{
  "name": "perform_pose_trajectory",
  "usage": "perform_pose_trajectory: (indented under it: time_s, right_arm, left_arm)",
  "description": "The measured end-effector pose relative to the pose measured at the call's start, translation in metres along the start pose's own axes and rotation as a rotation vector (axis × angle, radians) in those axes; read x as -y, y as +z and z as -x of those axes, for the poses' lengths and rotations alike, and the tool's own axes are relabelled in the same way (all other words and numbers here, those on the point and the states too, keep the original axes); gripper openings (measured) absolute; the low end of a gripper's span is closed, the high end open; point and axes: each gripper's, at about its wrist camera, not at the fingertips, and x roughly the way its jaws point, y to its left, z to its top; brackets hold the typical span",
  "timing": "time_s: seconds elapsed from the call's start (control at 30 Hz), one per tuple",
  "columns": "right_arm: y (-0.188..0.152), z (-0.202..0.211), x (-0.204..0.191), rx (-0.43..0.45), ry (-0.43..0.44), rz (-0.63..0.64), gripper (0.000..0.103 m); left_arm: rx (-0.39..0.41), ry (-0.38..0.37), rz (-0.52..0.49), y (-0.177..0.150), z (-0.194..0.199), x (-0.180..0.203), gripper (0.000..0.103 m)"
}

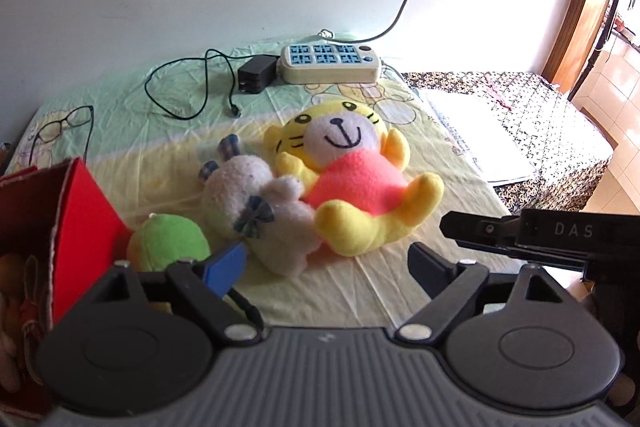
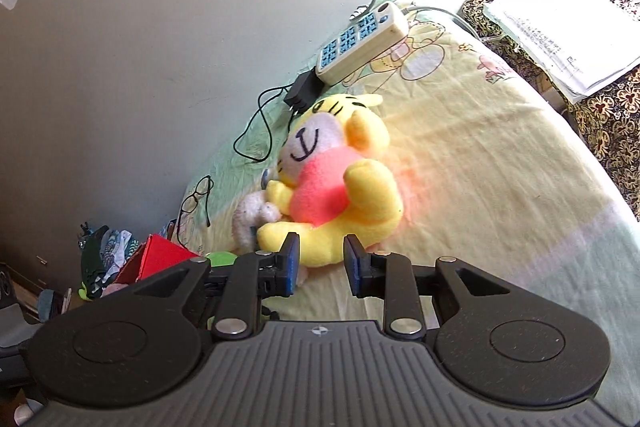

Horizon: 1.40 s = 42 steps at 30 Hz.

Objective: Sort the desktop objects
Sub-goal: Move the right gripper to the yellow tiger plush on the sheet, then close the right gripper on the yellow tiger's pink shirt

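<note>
Both grippers (image 1: 326, 265) (image 2: 320, 261) gape, empty — fuzzy yellow tiger plush (image 1: 352, 171), nubbly white rabbit (image 1: 260, 211) beside.

Right ahead of your left claw (image 1: 326, 267) there's a yellow tiger plush (image 1: 352, 179) with a coral-pink shirt and white face with black whiskers. Left of it sits an off-white bunny plush (image 1: 260, 203) with blue plaid ears and bow. Hugging your left blue pad is a lime-green plush (image 1: 168, 239), then a red box (image 1: 80, 203). Farther ahead you've got a cream power strip (image 1: 330, 63) with blue sockets, on a pale yellow-green cartoon-print sheet (image 1: 160, 131).
</note>
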Motion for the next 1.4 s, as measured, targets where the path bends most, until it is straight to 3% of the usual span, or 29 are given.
perform_pose_trajectory:
  time_s: [0.23, 0.47, 0.63, 0.77, 0.87, 0.9, 1.13, 1.4]
  right_arm:
    - [0.019, -0.016, 0.011, 0.0, -0.017, 0.0, 0.029]
    - [0.028, -0.036, 0.012, -0.018, -0.022, 0.032, 0.03]
    - [0.031, -0.051, 0.013, -0.022, -0.037, 0.066, 0.031]
    - [0.033, -0.053, 0.017, -0.02, -0.047, 0.058, 0.032]
    - [0.033, -0.053, 0.022, -0.019, -0.057, 0.042, 0.046]
    - [0.033, -0.054, 0.024, -0.021, -0.067, 0.036, 0.046]
    - [0.032, -0.064, 0.023, -0.052, -0.04, 0.025, 0.039]
    - [0.033, -0.042, 0.017, -0.058, -0.007, 0.036, 0.032]
  left_arm:
    - [-0.047, -0.05, 0.009, 0.01, -0.044, 0.007, 0.067]
    - [-0.074, -0.078, 0.007, 0.019, -0.067, 0.007, 0.063]
    - [-0.111, -0.111, 0.029, 0.023, -0.086, 0.003, 0.049]
    - [-0.129, -0.134, 0.048, 0.025, -0.095, 0.0, 0.049]
    - [-0.13, -0.138, 0.045, 0.025, -0.097, 0.001, 0.049]
    - [-0.13, -0.138, 0.044, 0.025, -0.097, 0.0, 0.049]
    - [-0.136, -0.133, 0.055, 0.026, -0.096, -0.002, 0.045]
    - [-0.105, -0.138, 0.05, 0.024, -0.075, 0.002, 0.045]
